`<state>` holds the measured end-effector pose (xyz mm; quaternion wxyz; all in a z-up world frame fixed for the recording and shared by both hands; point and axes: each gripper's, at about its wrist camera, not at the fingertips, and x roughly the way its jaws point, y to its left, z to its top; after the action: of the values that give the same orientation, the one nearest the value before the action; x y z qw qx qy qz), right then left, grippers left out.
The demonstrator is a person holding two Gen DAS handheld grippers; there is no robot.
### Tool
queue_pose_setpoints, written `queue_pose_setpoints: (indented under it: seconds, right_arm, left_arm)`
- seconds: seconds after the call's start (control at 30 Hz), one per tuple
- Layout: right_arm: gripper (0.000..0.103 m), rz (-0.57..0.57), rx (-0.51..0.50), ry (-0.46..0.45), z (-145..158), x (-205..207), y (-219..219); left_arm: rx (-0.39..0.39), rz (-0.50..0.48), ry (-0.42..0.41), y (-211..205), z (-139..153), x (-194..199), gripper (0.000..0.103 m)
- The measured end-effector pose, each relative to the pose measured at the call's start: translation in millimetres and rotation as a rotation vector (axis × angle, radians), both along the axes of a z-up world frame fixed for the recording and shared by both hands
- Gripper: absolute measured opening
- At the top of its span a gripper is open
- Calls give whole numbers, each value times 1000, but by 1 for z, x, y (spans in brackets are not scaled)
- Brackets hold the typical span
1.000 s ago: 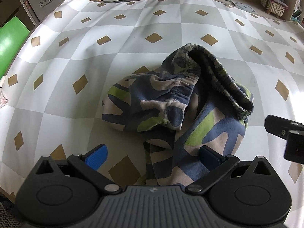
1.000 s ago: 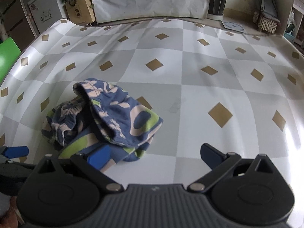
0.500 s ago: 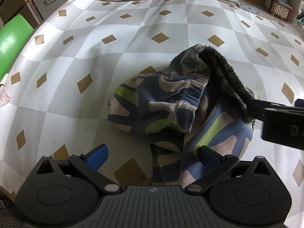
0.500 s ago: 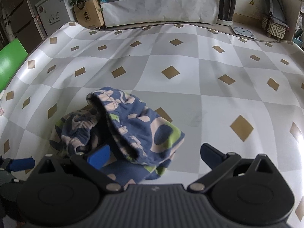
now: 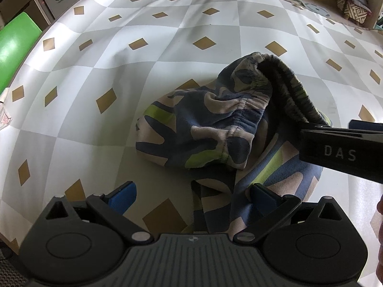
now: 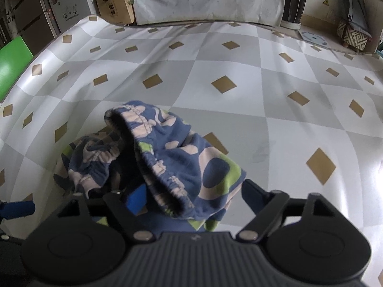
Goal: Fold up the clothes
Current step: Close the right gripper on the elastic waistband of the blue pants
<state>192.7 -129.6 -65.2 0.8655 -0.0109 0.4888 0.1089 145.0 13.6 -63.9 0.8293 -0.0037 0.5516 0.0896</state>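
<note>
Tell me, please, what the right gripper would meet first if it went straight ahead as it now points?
Most likely the garment: its elastic hem already lies between the open fingers of the right gripper, though depth is unclear.

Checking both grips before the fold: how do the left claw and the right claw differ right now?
The left claw has the garment against its right finger only, with bare tablecloth by its left; the right claw straddles the elastic waistband. Shared: both are open, low at the garment's near edge, with blue pads.

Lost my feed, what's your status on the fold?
Left tool and right tool open, straddling cloth. Patterned garment crumpled on checkered cover, unfolded. Nothing blocking.
</note>
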Motion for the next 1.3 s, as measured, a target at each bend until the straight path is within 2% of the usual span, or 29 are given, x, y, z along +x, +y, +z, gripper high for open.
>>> queue_pose_setpoints:
  seconds: [0.3, 0.43, 0.63, 0.8, 1.0, 1.13, 1.17, 1.3]
  right_arm:
    - [51, 27, 21, 18, -3, -1, 4]
    - [41, 23, 42, 31, -4, -1, 2]
    - [32, 17, 45, 32, -5, -3, 3]
    - [28, -28, 5, 36, -6, -2, -6]
    - [28, -94, -27, 53, -9, -3, -30]
    - [30, -109, -12, 59, -6, -5, -43]
    - [33, -106, 9, 53, -4, -5, -46]
    - [58, -87, 57, 22, 3, -4, -44]
  left_arm:
    - [1, -19, -12, -3, -1, 0, 102]
    - [-19, -26, -14, -3, -1, 0, 96]
    - [-24, -27, -17, -3, -2, 1, 95]
    - [-20, -32, -16, -4, -3, 1, 95]
    - [-22, -24, -8, -4, -4, 2, 95]
    - [-16, -22, -11, -5, -5, 2, 95]
    - [-14, -22, -13, -5, -4, 2, 95]
    - [10, -20, -44, -6, 0, 3, 95]
